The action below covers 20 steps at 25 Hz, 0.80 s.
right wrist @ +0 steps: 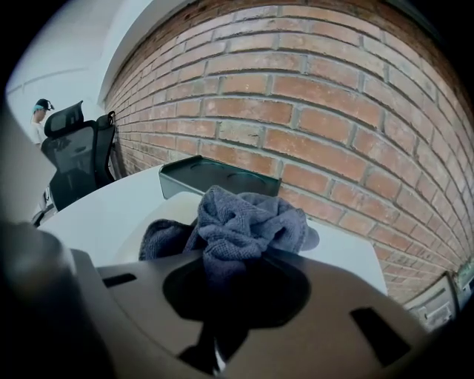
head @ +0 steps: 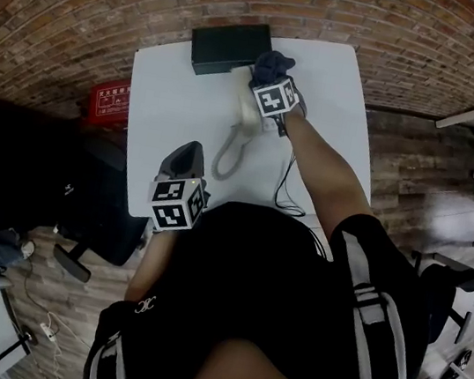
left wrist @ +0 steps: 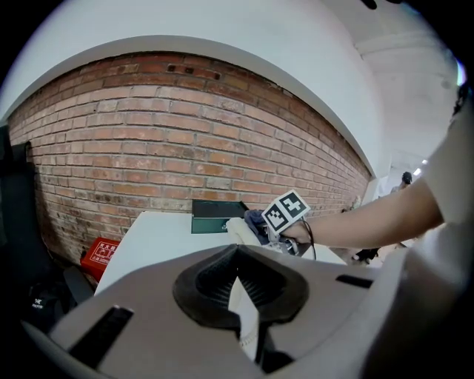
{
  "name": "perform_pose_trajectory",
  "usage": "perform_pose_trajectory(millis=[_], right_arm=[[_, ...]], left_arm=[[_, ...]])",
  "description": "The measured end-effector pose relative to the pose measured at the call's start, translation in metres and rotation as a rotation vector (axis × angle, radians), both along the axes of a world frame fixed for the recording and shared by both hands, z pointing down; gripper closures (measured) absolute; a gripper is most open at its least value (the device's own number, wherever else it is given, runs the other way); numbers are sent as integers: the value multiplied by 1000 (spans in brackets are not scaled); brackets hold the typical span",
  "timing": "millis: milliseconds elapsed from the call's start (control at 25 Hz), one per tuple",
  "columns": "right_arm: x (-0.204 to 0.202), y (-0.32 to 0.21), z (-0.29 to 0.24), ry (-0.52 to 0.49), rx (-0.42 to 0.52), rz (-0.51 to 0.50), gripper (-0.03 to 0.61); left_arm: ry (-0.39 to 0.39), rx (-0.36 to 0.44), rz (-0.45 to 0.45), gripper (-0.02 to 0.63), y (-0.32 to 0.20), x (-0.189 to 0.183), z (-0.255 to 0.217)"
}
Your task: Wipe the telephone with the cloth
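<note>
The cream telephone handset (head: 229,149) lies on the white table (head: 167,97), its long axis running from the person's side toward the brick wall. Its far end sits right under the bunched dark blue cloth (head: 273,63), which looks to be touching it. The right hand-held gripper (right wrist: 229,296) has its jaws pinched on that cloth, so it is the nearer one for wiping. From where I stand, the stroke would have to come back along the handset toward the person. The left hand-held gripper (left wrist: 241,285) hangs just beside the near end, jaws a narrow way apart, with cream showing through the gap. A dark green box (head: 230,47) stands just beyond the cloth.
</note>
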State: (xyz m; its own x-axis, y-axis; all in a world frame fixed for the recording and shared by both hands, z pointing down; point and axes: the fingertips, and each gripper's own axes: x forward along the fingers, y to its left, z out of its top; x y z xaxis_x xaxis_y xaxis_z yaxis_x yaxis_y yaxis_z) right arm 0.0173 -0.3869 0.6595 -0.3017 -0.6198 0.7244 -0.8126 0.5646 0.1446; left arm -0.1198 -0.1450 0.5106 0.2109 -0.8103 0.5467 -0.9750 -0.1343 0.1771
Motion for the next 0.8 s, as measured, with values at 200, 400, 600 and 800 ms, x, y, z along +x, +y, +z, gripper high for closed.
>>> perform_pose_trajectory(millis=[200, 400, 600, 800], right_arm=[[4, 12, 2, 10, 99, 0, 545], [7, 43, 6, -15, 118, -3, 544], [17, 67, 14, 11, 111, -40, 543], [25, 88, 20, -20, 82, -20, 545]], left_arm=[[-3, 5, -20, 614, 1, -6, -1], [0, -1, -22, 614, -1, -10, 1], [-8, -4, 8, 614, -3, 0, 2], [-11, -5, 2, 613, -2, -1, 3]])
